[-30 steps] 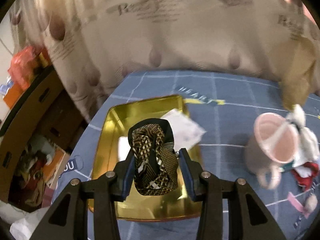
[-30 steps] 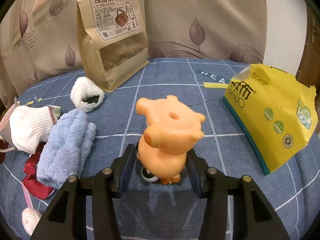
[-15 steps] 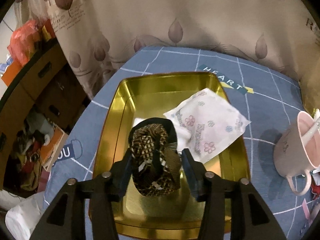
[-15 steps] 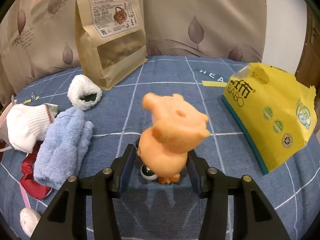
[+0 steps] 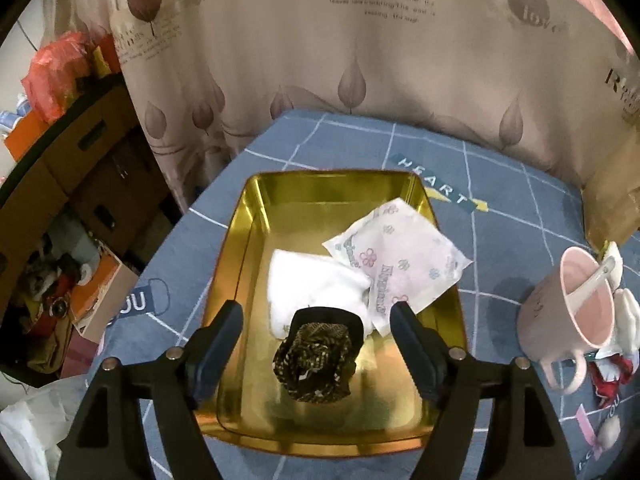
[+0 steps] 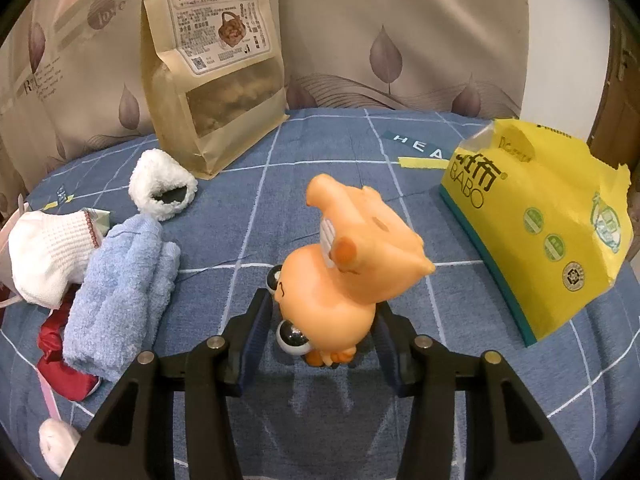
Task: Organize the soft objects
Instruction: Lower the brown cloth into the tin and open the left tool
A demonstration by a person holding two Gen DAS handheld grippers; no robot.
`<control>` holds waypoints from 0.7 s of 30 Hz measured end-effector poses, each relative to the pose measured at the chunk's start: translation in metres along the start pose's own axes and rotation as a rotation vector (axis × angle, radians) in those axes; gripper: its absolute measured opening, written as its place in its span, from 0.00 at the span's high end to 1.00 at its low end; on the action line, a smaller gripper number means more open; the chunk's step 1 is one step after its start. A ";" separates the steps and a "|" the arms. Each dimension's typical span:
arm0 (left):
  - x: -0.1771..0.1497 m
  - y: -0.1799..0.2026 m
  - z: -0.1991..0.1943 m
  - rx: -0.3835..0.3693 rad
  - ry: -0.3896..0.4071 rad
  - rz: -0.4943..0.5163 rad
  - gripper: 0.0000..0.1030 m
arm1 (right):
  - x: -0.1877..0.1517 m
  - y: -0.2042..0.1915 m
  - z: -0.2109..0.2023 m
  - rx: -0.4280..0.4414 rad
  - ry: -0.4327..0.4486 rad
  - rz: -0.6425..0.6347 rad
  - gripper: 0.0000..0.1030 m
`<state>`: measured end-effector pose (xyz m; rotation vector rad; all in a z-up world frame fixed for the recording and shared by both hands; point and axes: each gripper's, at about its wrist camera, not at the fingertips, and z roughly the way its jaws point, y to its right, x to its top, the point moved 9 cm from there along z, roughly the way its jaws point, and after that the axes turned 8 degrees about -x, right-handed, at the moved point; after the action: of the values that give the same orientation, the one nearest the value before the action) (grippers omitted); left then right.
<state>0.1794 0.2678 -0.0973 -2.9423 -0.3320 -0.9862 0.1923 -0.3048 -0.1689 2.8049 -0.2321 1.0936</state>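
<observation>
The patterned brown cloth roll (image 5: 316,362), limp, light and best pinched across its bunched middle, lies in the gold tray (image 5: 240,248) between the left gripper (image 5: 316,342) jaws, which have just been opening wide and clear of it, while the right gripper (image 6: 320,322) clamps the squashy orange toy (image 6: 344,272).
</observation>
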 end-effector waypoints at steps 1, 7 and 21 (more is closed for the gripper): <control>-0.001 0.002 -0.004 -0.001 0.009 0.001 0.24 | 0.000 0.000 -0.001 0.002 0.002 -0.002 0.56; -0.016 0.007 -0.024 -0.011 0.029 -0.021 0.24 | 0.000 -0.001 -0.004 -0.014 0.015 -0.002 0.57; -0.038 -0.008 -0.041 0.030 0.083 -0.100 0.24 | 0.063 -0.080 -0.089 0.156 0.129 -0.018 0.57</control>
<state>0.1238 0.2643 -0.0877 -2.8729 -0.4910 -1.1005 0.1939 -0.2174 -0.0661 2.8477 -0.1131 1.3380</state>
